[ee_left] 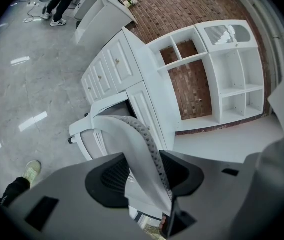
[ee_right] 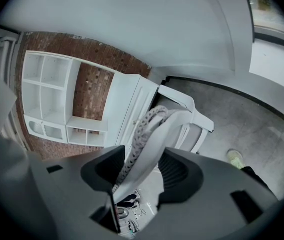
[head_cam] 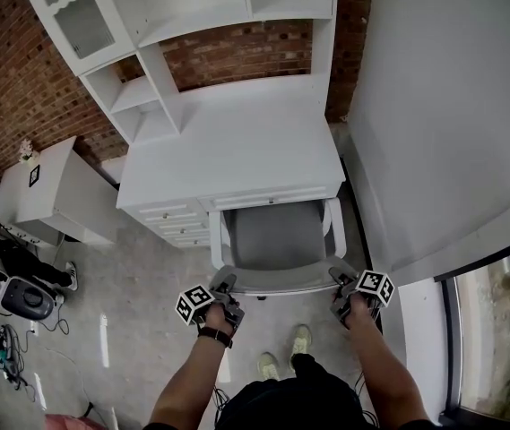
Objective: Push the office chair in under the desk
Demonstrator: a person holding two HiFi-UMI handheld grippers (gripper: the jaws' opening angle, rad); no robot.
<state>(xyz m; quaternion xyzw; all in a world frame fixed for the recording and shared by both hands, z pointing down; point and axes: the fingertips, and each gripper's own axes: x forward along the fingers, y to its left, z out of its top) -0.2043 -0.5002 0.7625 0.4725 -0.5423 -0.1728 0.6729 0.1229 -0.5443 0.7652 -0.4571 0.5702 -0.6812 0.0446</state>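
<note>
The office chair (head_cam: pixel 277 236), white frame with a grey seat, stands with its seat tucked under the white desk (head_cam: pixel 237 150). Its curved backrest (head_cam: pixel 277 282) faces me. My left gripper (head_cam: pixel 225 287) is at the backrest's left top corner and my right gripper (head_cam: pixel 340 285) at the right top corner. In the left gripper view the backrest's mesh-edged rim (ee_left: pixel 142 149) runs between the jaws of the left gripper (ee_left: pixel 144 176), with both pad faces showing beside it. The right gripper (ee_right: pixel 142 171) likewise straddles the rim (ee_right: pixel 156 129). Both grippers are open around the rim.
A white hutch with shelves (head_cam: pixel 192 16) tops the desk against a brick wall. Desk drawers (head_cam: pixel 178 222) lie left of the chair, a white wall (head_cam: pixel 443 106) close on its right. A small white cabinet (head_cam: pixel 48 186) and a person's legs (head_cam: pixel 30 262) are at left. My shoes (head_cam: pixel 301 339) are behind the chair.
</note>
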